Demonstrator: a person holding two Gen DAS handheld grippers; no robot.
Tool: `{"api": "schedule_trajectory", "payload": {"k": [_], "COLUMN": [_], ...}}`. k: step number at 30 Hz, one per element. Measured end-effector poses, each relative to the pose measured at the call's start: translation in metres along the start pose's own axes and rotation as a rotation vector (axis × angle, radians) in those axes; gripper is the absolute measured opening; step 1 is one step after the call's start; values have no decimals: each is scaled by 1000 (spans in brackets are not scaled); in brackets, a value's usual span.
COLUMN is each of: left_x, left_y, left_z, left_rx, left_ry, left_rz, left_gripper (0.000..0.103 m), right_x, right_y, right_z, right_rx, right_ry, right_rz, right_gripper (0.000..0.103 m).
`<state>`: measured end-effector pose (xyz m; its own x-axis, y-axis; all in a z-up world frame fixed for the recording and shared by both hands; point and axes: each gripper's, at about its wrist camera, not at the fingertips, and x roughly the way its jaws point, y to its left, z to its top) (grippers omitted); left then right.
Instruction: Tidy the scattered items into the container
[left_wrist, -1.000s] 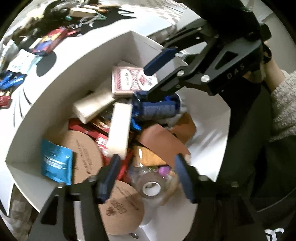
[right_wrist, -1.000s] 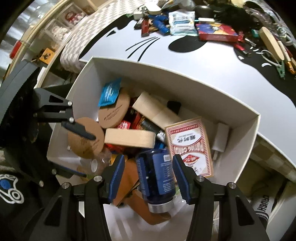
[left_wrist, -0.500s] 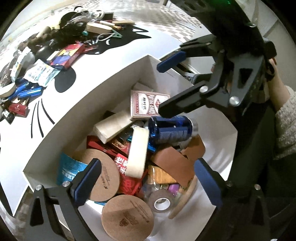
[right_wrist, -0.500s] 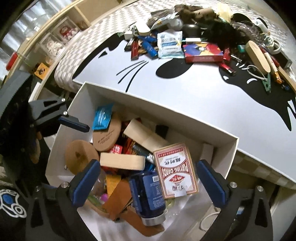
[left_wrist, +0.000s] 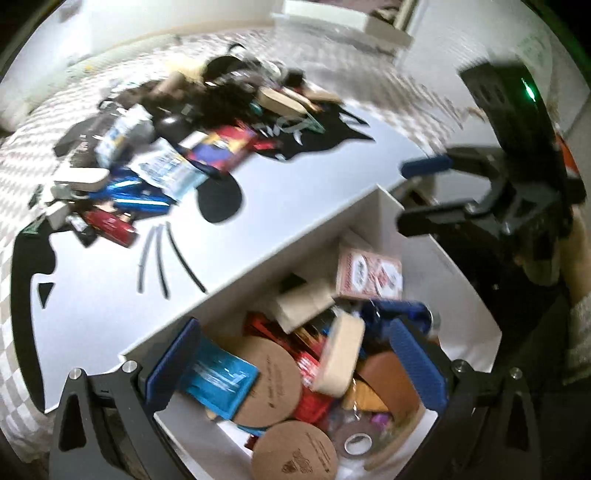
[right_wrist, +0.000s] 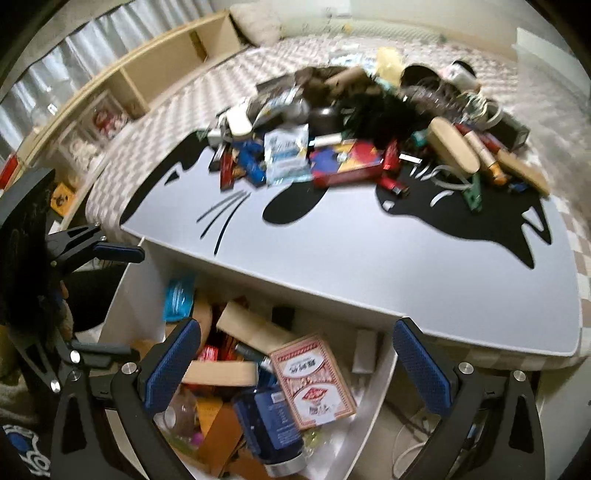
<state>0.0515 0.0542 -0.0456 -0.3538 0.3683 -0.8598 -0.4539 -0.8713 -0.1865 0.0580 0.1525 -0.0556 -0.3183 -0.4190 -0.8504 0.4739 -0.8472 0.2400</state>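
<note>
Right, quick notes, both wrist views:

L gripper (left_wrist: 295, 354): jaws spread wide, nothing between the blue pads; hangs over the box's near-left part.
R gripper (right_wrist: 295, 362): jaws spread wide too, empty; sits above the box's near edge. In the left wrist view it shows at the box's far-right corner (left_wrist: 424, 195).
Box: white container (right_wrist: 373, 373), open top, butted against the near edge of the mat; already well filled.
Box contents: blue bottle (right_wrist: 271, 417) lying on its side w/ metal cap toward the near edge, touching the card pack (right_wrist: 314, 380) just beside it; wooden block (right_wrist: 218, 373) across the middle; blue sachet (right_wrist: 179, 299) leaning at the far-left corner; two round cork coasters (left_wrist: 273, 384) near the left wall, partly overlapping; tape roll (left_wrist: 356, 443) at the near side.
Mat: white mat w/ black cat print (right_wrist: 351, 251) on a checked bed cover; its near half bare.
Scattered pile: still out of the box, heaped along the mat's far edge. Red flat box (right_wrist: 347, 162), white-blue pouch (right_wrist: 288, 153), wooden brush (right_wrist: 452, 149), black tangle behind; the rest too blurred to name.
Person: knit sleeve (left_wrist: 580, 336) at the right edge of the left wrist view.
</note>
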Motion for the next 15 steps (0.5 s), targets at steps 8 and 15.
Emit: {"api": "schedule_trajectory", "payload": {"k": [8, 15], "left_x": [-23, -34], "left_y": [10, 10], "left_z": [3, -2], "left_rx": [-44, -69], "left_ry": [-102, -156], "left_rz": [62, 85], "left_gripper": [103, 103], "right_x": [-15, -29], "right_y": [-2, -6], "right_z": [-6, -15], "right_rx": [49, 111], "right_ry": [-65, -128], "right_rz": [16, 31], "right_gripper": [103, 103]}}
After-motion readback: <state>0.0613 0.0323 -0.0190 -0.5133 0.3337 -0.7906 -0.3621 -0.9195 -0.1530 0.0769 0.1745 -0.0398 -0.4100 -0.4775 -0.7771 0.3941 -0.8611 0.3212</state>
